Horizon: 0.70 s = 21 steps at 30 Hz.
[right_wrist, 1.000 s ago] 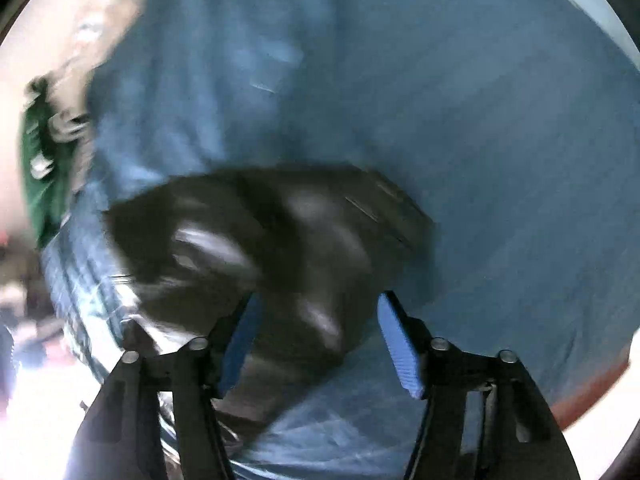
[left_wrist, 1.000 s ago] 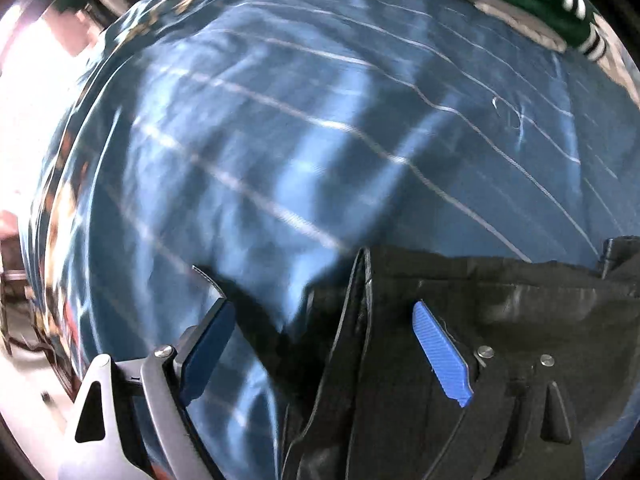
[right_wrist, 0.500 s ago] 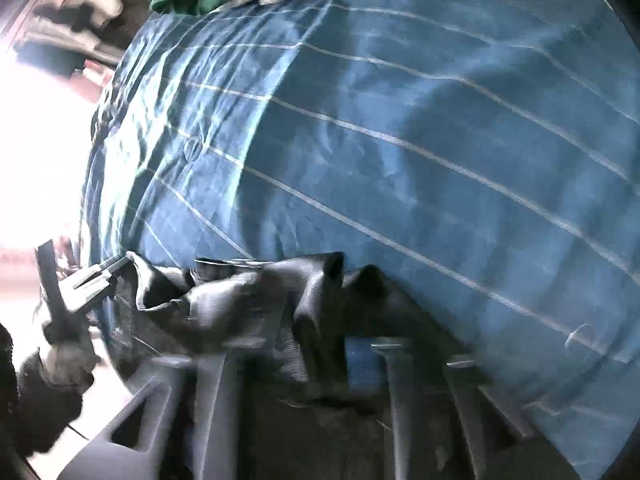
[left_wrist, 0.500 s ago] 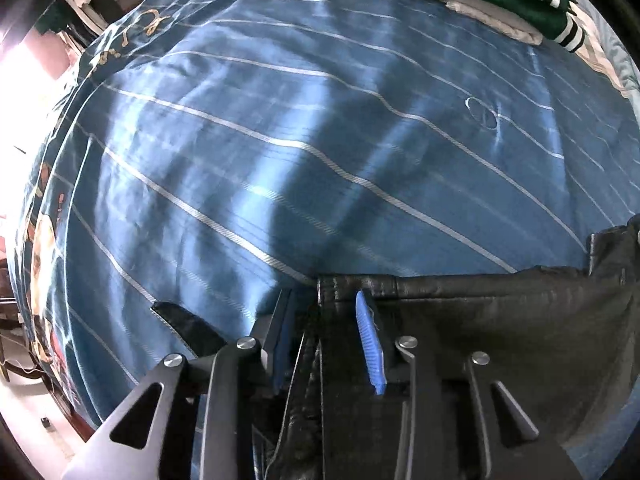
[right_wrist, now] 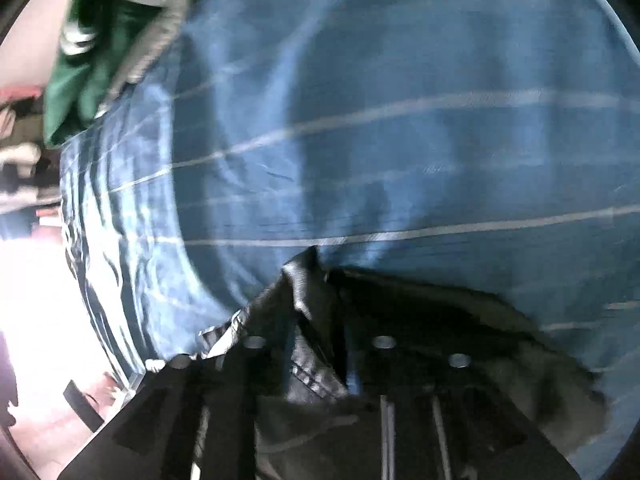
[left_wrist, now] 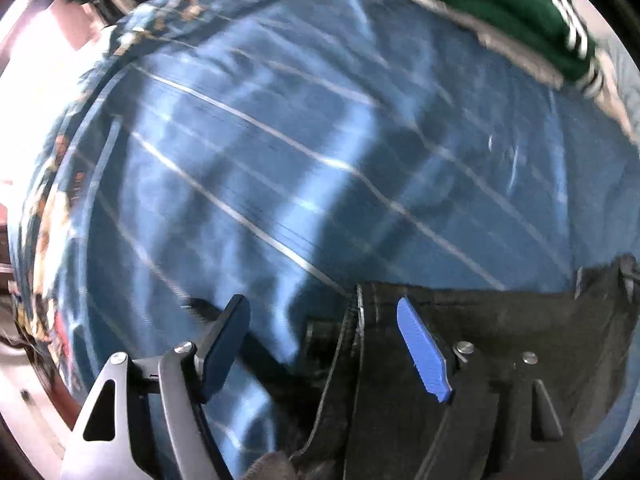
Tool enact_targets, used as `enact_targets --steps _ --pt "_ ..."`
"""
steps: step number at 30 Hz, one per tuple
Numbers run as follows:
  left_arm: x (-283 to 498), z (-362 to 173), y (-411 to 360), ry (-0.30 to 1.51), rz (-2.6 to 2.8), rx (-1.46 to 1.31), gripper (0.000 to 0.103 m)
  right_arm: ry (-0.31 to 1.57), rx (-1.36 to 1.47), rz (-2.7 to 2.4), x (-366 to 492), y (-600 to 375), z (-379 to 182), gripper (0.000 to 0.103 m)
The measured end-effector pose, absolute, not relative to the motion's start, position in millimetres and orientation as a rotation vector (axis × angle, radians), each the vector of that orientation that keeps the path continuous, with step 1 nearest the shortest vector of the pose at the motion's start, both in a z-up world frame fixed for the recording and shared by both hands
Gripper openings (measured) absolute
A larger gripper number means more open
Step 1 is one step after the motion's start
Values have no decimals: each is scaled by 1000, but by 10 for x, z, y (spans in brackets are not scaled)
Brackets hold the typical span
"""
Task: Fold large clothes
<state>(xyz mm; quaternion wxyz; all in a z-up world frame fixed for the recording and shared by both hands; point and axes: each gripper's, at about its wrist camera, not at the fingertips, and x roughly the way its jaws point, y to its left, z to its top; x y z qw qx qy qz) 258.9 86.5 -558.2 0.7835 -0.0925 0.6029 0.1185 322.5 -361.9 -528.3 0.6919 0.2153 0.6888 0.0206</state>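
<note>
Lying across a bed covered in a blue bedspread (left_wrist: 304,168) with thin pale stripes, a black garment (left_wrist: 500,320) is showing in both wrist views, bunched at the near edge of each frame. Both pictures are smeared by motion blur.

Left view: the left claw (left_wrist: 324,344) is standing wide open, its two blue pads far apart. The left pad (left_wrist: 224,344) is hovering over bare bedspread; the right pad (left_wrist: 424,352) is sitting over the black cloth, just inside a stitched vertical edge of the garment (left_wrist: 360,320). Whether that pad is touching the fabric is not clear. Nothing is being gripped between the pads. The garment's upper hem is running roughly level toward the right rim of the frame.

Right view: the right claw (right_wrist: 320,364) is seen only as dark linkage low in the frame, and its fingertips are lost among crumpled black folds (right_wrist: 312,320), so how far it is open, and whether it is pinching the cloth, cannot be told. A peak of fabric is rising just ahead of it, against the bedspread (right_wrist: 400,120).

A green garment with white stripes (left_wrist: 500,4) is lying at the far side of the bed, well apart from the black one; it is showing at upper left in the right view (right_wrist: 100,52).
</note>
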Motion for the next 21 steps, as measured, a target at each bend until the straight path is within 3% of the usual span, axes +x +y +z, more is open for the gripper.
enact_targets --steps 1,6,14,16,19,21 --pt "2537 -5478 901 1268 274 -204 75 1507 425 36 3153 -3605 -5098 48" --pt "2312 -5369 871 1265 311 -188 88 1426 331 121 2700 -3260 -4573 48" --pt "2235 -5748 484 1360 331 -70 89 1583 320 134 2834 -2396 -5649 45" --pt "2219 -5883 473 1359 318 -50 89 1583 384 76 2888 -2444 -5737 45" --pt "2218 -5981 541 1355 327 -76 103 1610 349 40 2926 -2397 -5704 45" --pt "2236 -6050 645 1375 297 -153 103 1633 397 71 2978 -2429 -5582 45"
